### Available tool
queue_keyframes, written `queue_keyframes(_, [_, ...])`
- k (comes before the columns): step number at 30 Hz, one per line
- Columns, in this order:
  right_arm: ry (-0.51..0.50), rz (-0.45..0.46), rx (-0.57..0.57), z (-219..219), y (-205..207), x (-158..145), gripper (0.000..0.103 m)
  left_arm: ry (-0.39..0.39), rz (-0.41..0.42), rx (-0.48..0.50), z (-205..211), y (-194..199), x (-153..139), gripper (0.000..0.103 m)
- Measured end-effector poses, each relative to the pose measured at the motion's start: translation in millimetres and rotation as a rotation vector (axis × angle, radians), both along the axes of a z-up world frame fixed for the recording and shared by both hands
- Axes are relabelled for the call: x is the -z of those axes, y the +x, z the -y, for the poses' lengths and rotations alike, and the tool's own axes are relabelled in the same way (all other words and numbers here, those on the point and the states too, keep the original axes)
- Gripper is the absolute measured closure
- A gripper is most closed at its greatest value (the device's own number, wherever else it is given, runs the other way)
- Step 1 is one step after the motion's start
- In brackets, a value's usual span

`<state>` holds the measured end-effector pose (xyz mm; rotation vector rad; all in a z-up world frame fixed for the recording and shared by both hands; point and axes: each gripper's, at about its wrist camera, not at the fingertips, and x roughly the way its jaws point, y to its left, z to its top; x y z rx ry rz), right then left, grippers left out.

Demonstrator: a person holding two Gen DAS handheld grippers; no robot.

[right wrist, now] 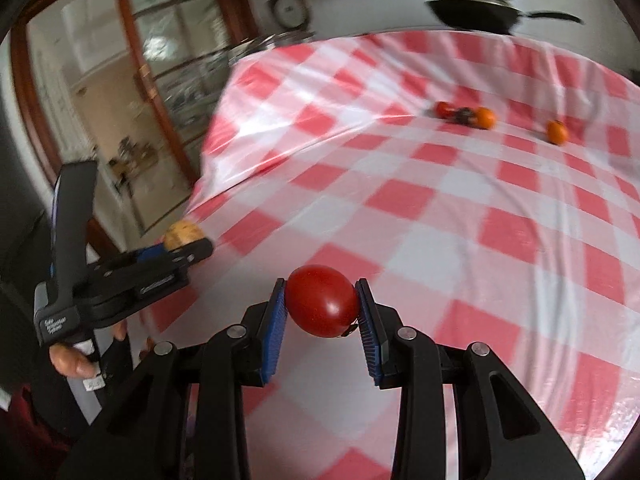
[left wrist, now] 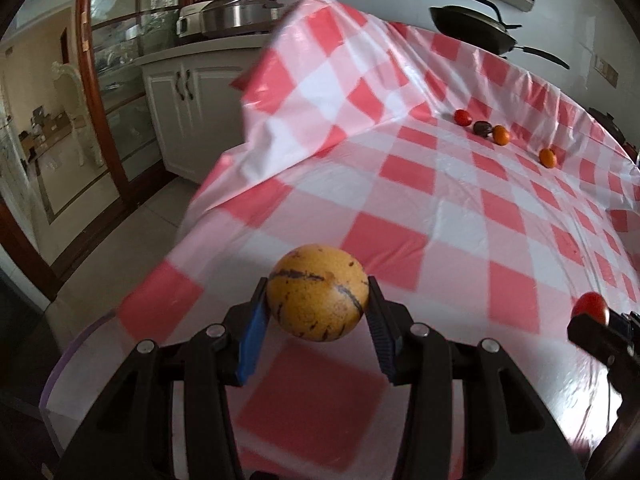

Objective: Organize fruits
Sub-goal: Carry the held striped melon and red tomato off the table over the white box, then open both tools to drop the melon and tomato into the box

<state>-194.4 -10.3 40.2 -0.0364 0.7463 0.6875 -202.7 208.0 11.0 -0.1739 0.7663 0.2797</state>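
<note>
My left gripper (left wrist: 318, 300) is shut on a round yellow fruit with dark streaks (left wrist: 317, 293), held above the near left part of the red-and-white checked table (left wrist: 400, 208). My right gripper (right wrist: 322, 304) is shut on a red tomato (right wrist: 322, 300), held above the table's near edge; it also shows at the right edge of the left wrist view (left wrist: 591, 307). The left gripper with the yellow fruit (right wrist: 182, 234) shows at the left of the right wrist view. Far across the table lie a small red fruit (left wrist: 462, 117), a dark fruit (left wrist: 482, 128) and two orange fruits (left wrist: 501, 135) (left wrist: 547, 157).
The cloth rises in a fold at the table's far left (left wrist: 320, 60). A black pan (left wrist: 476, 28) sits behind the table. White cabinets with pots (left wrist: 224, 16) and a glass door (left wrist: 108, 92) stand to the left, beyond the table's edge.
</note>
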Motion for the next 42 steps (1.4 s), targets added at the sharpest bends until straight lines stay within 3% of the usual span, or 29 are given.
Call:
queue_keyframes(11, [-0.118, 0.048, -0.366, -97.2, -61.6, 9.5, 0.068, 0.014, 0.064, -0.121, -63.1, -70.9, -3.6, 0.056])
queue_keyframes(15, [-0.177, 0.076, -0.504, -131.4, -87.8, 19.0, 0.068, -0.007, 0.069, -0.226, -102.1, -103.5, 4.8, 0.056])
queue_keyframes(23, [-0.343, 0.083, -0.777, -200.2, -144.0, 66.9, 0.068, -0.043, -0.035, -0.371, -158.3, -132.4, 44.2, 0.056])
queue_keyframes(29, [-0.456, 0.034, -0.839, -229.8, -154.2, 106.2, 0.068, -0.092, -0.166, -0.437, -186.8, -140.1, 91.7, 0.056])
queue_keyframes(37, [-0.589, -0.024, -0.832, -249.3, -152.6, 154.1, 0.068, -0.085, -0.282, -0.472, -200.7, -137.9, 133.0, 0.056])
queue_keyframes(42, [-0.616, -0.04, -0.819, -248.2, -149.9, 161.9, 0.068, -0.085, -0.328, -0.469, -201.7, -127.8, 147.6, 0.056])
